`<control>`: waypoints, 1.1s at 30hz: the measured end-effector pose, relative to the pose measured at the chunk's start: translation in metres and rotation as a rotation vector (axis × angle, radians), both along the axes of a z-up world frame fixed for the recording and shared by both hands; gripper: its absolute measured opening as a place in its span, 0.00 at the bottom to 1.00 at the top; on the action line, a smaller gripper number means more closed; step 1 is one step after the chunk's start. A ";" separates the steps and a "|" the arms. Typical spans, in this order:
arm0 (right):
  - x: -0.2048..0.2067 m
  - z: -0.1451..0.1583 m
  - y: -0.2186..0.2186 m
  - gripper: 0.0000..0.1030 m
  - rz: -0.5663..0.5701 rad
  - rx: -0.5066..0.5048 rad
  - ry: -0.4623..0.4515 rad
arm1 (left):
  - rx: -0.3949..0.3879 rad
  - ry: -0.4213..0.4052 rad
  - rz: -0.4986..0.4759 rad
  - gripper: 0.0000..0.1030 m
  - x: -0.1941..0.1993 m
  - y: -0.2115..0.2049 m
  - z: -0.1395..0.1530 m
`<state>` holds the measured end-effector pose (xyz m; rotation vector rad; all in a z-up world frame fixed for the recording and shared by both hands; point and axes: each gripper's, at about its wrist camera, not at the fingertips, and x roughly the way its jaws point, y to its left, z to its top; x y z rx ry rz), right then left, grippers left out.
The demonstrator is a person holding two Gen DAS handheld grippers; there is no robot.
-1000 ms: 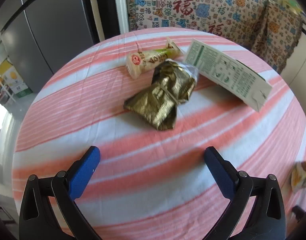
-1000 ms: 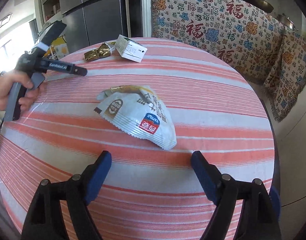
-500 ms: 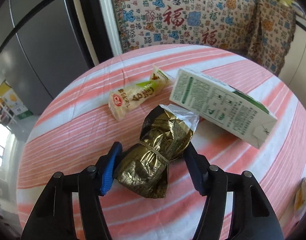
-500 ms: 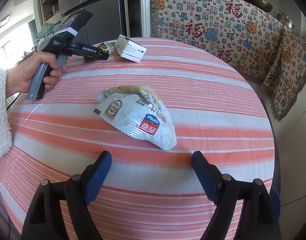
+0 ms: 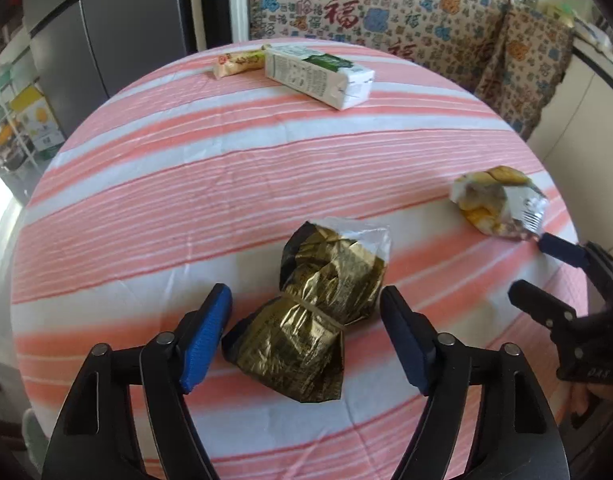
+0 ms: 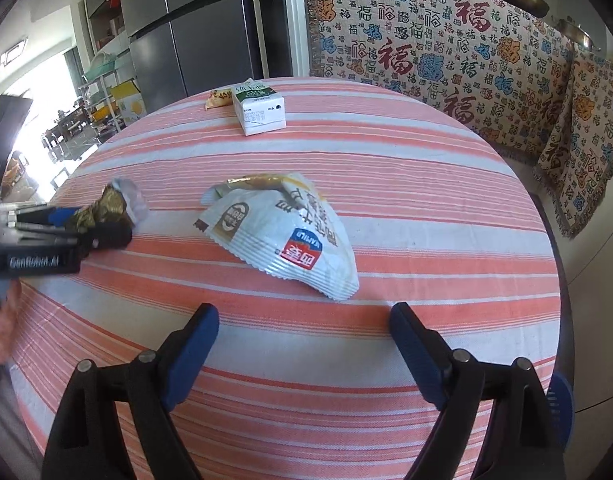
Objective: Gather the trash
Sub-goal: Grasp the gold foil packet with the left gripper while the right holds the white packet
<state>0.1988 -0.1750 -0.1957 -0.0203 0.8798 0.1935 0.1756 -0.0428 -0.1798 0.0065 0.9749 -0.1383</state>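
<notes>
Your left gripper (image 5: pixel 304 336) stands wide open around the gold wrapper (image 5: pixel 310 316), holding nothing; closing off-centre could squirt the crinkled foil out. Beyond the wrapper, your right gripper (image 6: pixel 302 344) gapes empty before the white bag (image 6: pixel 282 232); the carton (image 5: pixel 318 74) lies farthest.

The round table wears a woven cloth (image 5: pixel 234 160), matt, in salmon and white stripes, and in the lower middle of the left view lies a crinkled gold foil wrapper (image 5: pixel 310 316) that shines, with a clear film end. The white snack bag (image 6: pixel 282 236) is glossy plastic with crimped edges, and the carton (image 5: pixel 318 74) near the top looks like smooth printed paperboard. The gripper pads (image 6: pixel 190 356) are matt blue on black plastic arms, and the fridge (image 6: pixel 194 40) behind looks like brushed grey metal.
</notes>
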 end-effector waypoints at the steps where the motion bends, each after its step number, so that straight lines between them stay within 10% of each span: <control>1: -0.002 0.001 -0.004 0.90 0.020 0.041 -0.007 | -0.023 -0.017 -0.019 0.83 -0.006 0.000 -0.001; 6: -0.004 0.004 -0.030 0.89 0.057 0.239 -0.015 | -0.050 -0.097 -0.016 0.84 -0.019 0.007 -0.001; 13: 0.011 0.030 0.006 0.87 0.156 -0.065 -0.048 | -0.054 -0.087 0.019 0.87 -0.004 0.010 -0.005; 16: 0.032 0.042 0.015 0.26 0.162 -0.061 0.007 | -0.059 -0.088 0.014 0.88 -0.005 0.009 -0.006; 23: 0.069 0.019 -0.084 0.28 -0.174 0.498 0.241 | -0.052 -0.081 0.004 0.92 -0.008 0.006 -0.007; 33: 0.056 0.025 -0.126 0.52 -0.248 0.289 0.182 | -0.047 -0.066 -0.002 0.93 -0.009 0.004 -0.005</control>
